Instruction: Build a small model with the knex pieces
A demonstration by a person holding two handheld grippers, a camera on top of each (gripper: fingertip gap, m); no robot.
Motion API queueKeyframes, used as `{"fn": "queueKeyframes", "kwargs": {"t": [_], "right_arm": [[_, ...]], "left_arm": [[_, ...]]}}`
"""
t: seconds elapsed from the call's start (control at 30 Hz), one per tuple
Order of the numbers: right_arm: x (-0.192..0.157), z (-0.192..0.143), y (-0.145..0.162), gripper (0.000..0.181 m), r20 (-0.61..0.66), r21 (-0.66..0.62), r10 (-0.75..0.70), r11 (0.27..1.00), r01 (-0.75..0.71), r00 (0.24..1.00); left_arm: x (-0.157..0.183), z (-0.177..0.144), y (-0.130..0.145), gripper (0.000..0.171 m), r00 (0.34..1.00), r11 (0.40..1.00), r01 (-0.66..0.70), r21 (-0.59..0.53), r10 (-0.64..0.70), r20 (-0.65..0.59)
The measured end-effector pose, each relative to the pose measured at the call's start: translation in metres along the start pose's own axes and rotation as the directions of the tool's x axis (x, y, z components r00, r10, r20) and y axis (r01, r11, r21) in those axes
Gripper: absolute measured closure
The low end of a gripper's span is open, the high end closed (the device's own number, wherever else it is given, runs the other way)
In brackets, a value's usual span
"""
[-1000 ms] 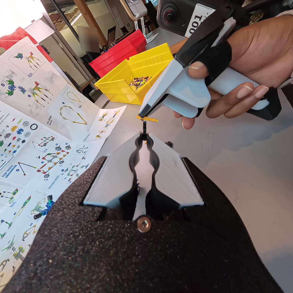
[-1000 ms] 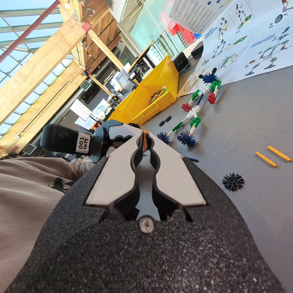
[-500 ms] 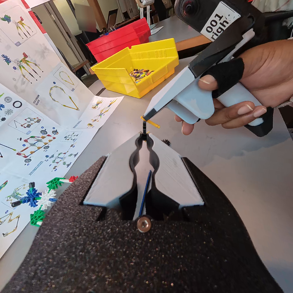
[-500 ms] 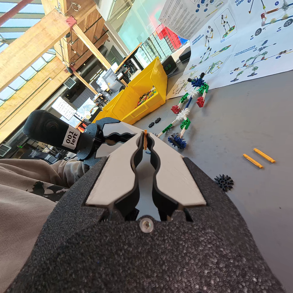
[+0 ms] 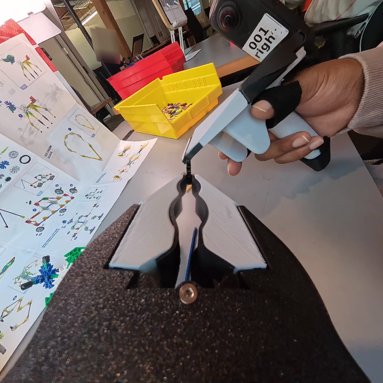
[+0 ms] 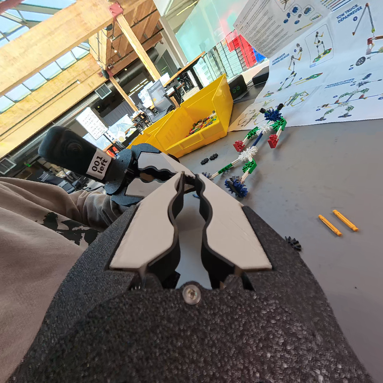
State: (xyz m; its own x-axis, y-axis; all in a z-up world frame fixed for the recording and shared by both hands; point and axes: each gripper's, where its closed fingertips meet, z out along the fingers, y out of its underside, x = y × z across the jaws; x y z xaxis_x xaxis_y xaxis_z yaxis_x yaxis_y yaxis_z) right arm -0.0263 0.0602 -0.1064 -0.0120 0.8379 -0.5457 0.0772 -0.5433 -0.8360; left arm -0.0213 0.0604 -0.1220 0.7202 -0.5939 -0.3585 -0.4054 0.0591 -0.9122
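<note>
— Two hand-held grippers meet tip to tip above the grey tabletop (image 6: 310,186). The left gripper (image 5: 188,179) has its grey fingers pinched on a small black plastic connector piece (image 5: 188,168), which stands upright out of the tips.

— And the right gripper (image 6: 189,179)?

— Its fingertips are a narrow gap apart around that same black piece; whether it grips it, I cannot tell. A person's bare hand (image 5: 306,122) squeezes its handle.

— Loose parts?

— Two orange plastic rods (image 6: 336,224) lie side by side, a black toothed wheel (image 6: 293,243) near them, two more black wheels (image 6: 209,159) by the yellow plastic bin (image 6: 199,128) of mixed pieces. One thin blue rod (image 5: 190,252) lies under the left gripper. One part-built model of blue, green, red and white connectors (image 6: 257,143) rests beside the printed instruction sheet (image 5: 51,165). Red bins (image 5: 145,72) stand stacked behind.
</note>
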Motion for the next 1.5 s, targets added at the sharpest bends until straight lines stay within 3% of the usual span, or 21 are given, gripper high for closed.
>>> {"fn": "queueKeyframes", "kwargs": {"t": [0.23, 0.37, 0.47, 0.6, 0.7, 0.8, 0.9, 1.0, 1.13, 1.3, 1.5], "right_arm": [[0.004, -0.007, 0.005, 0.172, 0.005, -0.046, -0.042, 0.998, 0.042, 0.999], [0.017, -0.014, 0.027, 0.171, -0.045, -0.279, -0.206, 0.942, 0.186, 0.978], [0.026, -0.015, 0.046, 0.165, -0.051, -0.423, -0.373, 0.849, 0.318, 0.926], [0.01, 0.003, 0.033, 0.159, 0.009, -0.323, -0.42, 0.858, 0.4, 0.908], [0.002, 0.01, 0.022, 0.167, 0.067, -0.251, -0.404, 0.878, 0.407, 0.912], [-0.007, 0.009, 0.025, 0.177, 0.171, -0.255, -0.39, 0.869, 0.423, 0.905], [-0.002, 0.004, 0.036, 0.18, 0.233, -0.367, -0.414, 0.8, 0.474, 0.88], [0.012, 0.0, 0.054, 0.179, 0.283, -0.503, -0.477, 0.665, 0.553, 0.832], [0.017, 0.006, 0.075, 0.179, 0.382, -0.562, -0.522, 0.524, 0.64, 0.762], [0.021, 0.013, 0.086, 0.179, 0.44, -0.568, -0.506, 0.483, 0.667, 0.741], [0.031, 0.009, 0.09, 0.175, 0.34, -0.628, -0.507, 0.504, 0.593, 0.792]], "left_arm": [[-0.007, 0.001, 0.007, 0.169, 0.999, 0.998, 0.053, -0.03, -0.054, -0.008], [-0.021, -0.004, 0.022, 0.169, 0.999, 0.994, 0.033, -0.1, -0.033, 0.005], [-0.008, -0.006, 0.035, 0.169, 0.99, 0.989, 0.025, -0.148, -0.045, -0.132], [0.007, -0.008, 0.022, 0.17, 0.96, 0.989, 0.126, -0.075, -0.14, -0.241], [0.011, -0.012, 0.011, 0.169, 0.935, 0.98, 0.197, -0.025, -0.196, -0.296], [0.014, -0.014, 0.008, 0.169, 0.909, 0.968, 0.248, -0.019, -0.24, -0.341], [0.018, -0.014, 0.015, 0.164, 0.883, 0.96, 0.268, -0.08, -0.278, -0.379], [0.023, -0.016, 0.026, 0.16, 0.849, 0.946, 0.281, -0.161, -0.323, -0.417], [0.038, -0.015, 0.05, 0.163, 0.834, 0.93, 0.214, -0.3, -0.334, -0.439], [0.046, -0.012, 0.076, 0.17, 0.863, 0.902, 0.112, -0.418, -0.297, -0.409], [0.045, -0.01, 0.091, 0.17, 0.886, 0.869, 0.09, -0.486, -0.293, -0.36]]}}
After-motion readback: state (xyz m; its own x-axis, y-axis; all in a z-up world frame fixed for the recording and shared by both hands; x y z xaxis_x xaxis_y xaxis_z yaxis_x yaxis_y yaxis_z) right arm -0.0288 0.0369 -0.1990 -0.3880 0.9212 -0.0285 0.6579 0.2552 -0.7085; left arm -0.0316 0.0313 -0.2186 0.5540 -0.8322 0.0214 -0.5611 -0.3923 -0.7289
